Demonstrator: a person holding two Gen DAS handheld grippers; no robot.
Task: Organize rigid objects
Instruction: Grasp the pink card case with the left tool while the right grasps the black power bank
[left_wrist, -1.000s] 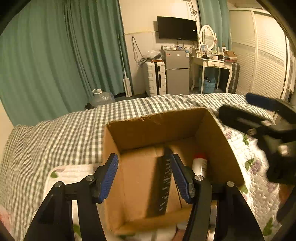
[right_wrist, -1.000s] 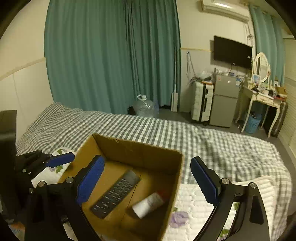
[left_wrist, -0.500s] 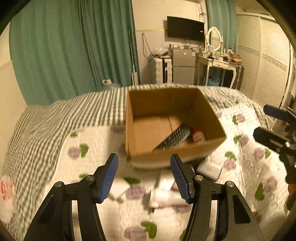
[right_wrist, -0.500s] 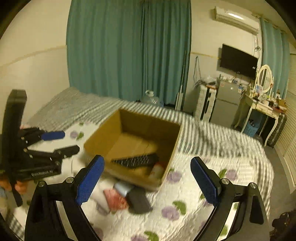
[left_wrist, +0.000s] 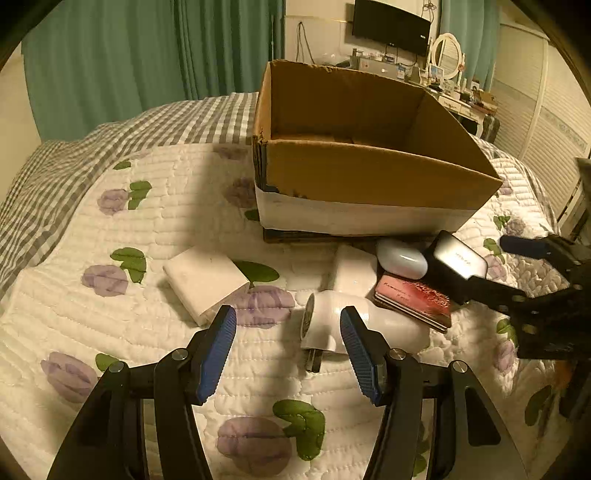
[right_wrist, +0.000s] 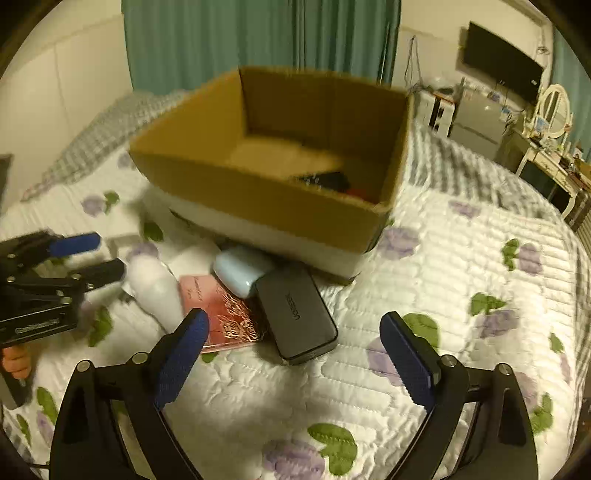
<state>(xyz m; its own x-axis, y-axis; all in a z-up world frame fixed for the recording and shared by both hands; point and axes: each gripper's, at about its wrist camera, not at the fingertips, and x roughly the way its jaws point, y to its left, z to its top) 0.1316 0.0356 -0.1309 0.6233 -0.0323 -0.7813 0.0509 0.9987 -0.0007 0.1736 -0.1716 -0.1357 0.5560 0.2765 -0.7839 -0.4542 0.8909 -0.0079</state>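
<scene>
An open cardboard box (left_wrist: 369, 173) (right_wrist: 258, 199) stands on the quilted bed; a dark remote (right_wrist: 325, 181) lies inside. In front of it lie a white shaver-like device (left_wrist: 343, 325) (right_wrist: 155, 291), a red booklet (left_wrist: 413, 299) (right_wrist: 218, 306), a pale blue case (left_wrist: 400, 258) (right_wrist: 240, 269), a black power bank (left_wrist: 454, 266) (right_wrist: 295, 314) and a white block (left_wrist: 205, 282). My left gripper (left_wrist: 288, 354) is open, low over the white device. My right gripper (right_wrist: 295, 362) is open, just before the power bank.
The floral quilt (right_wrist: 461, 295) spreads to the right, the checked blanket (left_wrist: 74, 162) behind. Teal curtains (left_wrist: 147, 55), a TV, a fridge and a dressing table (right_wrist: 546, 155) stand at the back of the room.
Both grippers have pulled back from over the box and dropped low toward the objects lying in front of it. Both stay open.
</scene>
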